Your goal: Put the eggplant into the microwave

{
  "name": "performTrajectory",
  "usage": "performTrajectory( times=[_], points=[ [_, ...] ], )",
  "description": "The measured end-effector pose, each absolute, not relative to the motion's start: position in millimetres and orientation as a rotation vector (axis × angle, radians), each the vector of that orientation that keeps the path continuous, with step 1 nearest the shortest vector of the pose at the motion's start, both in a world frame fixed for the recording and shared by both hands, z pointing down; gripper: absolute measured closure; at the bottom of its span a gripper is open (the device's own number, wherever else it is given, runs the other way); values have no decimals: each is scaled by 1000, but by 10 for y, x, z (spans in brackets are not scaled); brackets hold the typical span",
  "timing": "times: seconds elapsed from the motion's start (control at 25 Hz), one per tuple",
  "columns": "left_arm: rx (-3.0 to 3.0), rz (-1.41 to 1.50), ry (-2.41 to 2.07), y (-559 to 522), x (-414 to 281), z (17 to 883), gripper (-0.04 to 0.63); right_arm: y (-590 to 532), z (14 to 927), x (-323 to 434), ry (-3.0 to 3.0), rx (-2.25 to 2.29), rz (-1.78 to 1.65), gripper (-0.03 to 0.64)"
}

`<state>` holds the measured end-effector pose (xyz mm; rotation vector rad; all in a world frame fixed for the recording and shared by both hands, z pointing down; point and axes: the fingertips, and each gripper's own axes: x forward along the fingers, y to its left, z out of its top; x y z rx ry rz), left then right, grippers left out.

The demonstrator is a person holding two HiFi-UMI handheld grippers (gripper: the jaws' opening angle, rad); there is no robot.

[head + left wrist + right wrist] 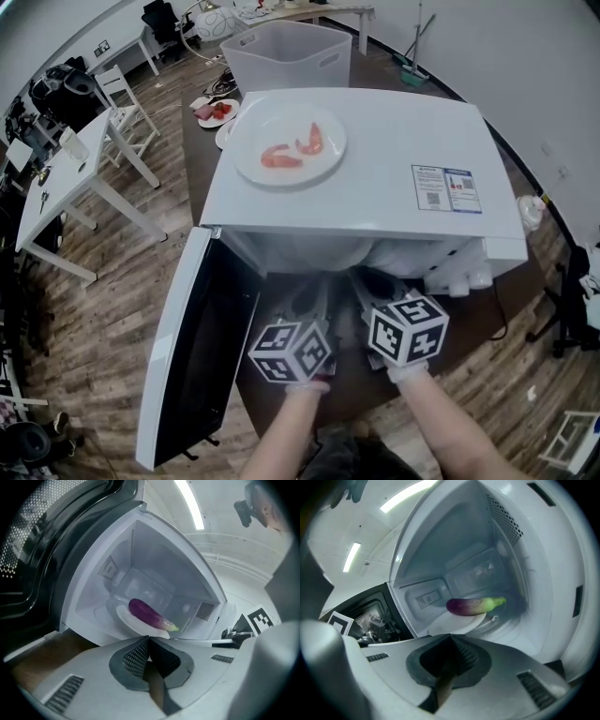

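While the microwave door [192, 347] hangs wide open at the left of the head view, its dark window facing the wooden floor [103, 309], a white microwave [375, 159] fills the middle of the scene on a dark brown tabletop [199, 150]. At far left stand white desks [56, 187] and a white chair [122, 94]. Behind the microwave sit a small dish of red food [217, 111] and a pale translucent bin [291, 52]. On the microwave's flat top rests a white plate [286, 122] with two pink shrimp-like pieces [278, 157].

Just in front of the oven's open mouth, two bare forearms reach in from the bottom edge, each holding a tool topped by a cube with black and white square markers. The left tongs [149, 640] are pressed together with nothing between them, their tips pointing at the cavity from outside its lower edge. Inside the cavity, the eggplant [147, 613] lies on its side on a white dish [125, 618] that sits on the oven floor. It is glossy purple, fading to a green stem end that points toward the right wall, and it touches neither tool. To the right, the right tongs [451, 638] are likewise closed and empty, aimed at the same opening from just beside the left pair. On the right of the microwave's top is a printed blue and white label [447, 189].
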<state>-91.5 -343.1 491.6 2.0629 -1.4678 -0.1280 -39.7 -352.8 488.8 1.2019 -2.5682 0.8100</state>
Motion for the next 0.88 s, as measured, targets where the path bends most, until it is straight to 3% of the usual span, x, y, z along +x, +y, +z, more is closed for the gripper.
performTrajectory(
  times=[0.88],
  points=[
    [2076, -113, -1435, -3605, -854, 4902, 583, -3646, 4870, -406, -2563, 1210, 800, 612]
  ],
)
